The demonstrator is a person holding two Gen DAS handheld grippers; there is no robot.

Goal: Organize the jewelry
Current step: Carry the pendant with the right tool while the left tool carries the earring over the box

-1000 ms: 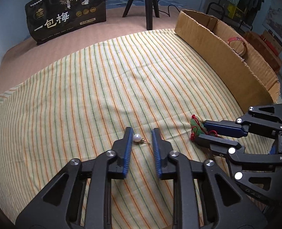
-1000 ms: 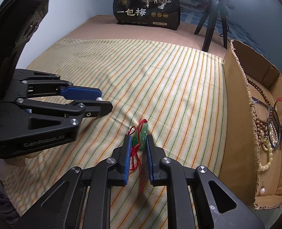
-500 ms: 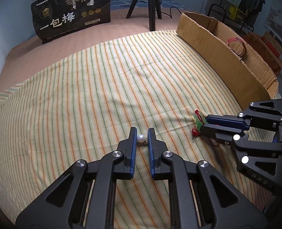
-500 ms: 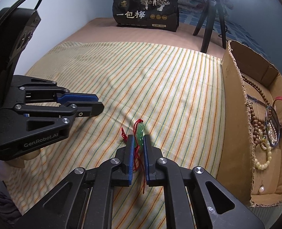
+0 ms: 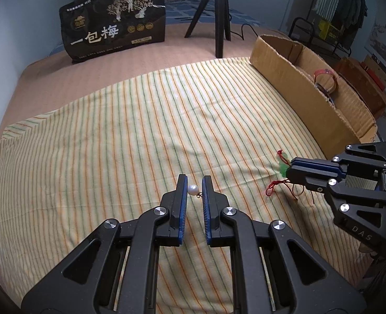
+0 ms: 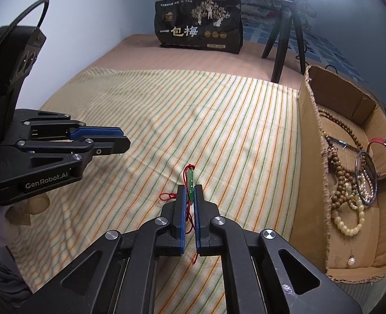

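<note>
A white pearl earring [image 5: 193, 189] is pinched between the blue pads of my left gripper [image 5: 194, 183], just above the striped cloth [image 5: 140, 136]. My right gripper [image 6: 190, 191] has its jaws closing on a green jade pendant [image 6: 191, 183], which stands on edge between the pads with its red cord [image 6: 166, 196] trailing on the cloth. In the left wrist view the right gripper [image 5: 292, 168] sits at the right with the pendant [image 5: 283, 167] at its tips. The left gripper [image 6: 123, 141] shows at the left of the right wrist view.
An open cardboard box [image 6: 310, 157] along the right edge of the cloth holds bead strings, bracelets, a red strap and another pearl earring [image 6: 351, 261]. A black printed bag [image 5: 114, 26] and a tripod [image 5: 219, 13] stand at the back.
The left jaws have shut on the pearl earring and lifted it slightly. The right jaws have narrowed onto the green pendant, which now stands on edge between the pads.
</note>
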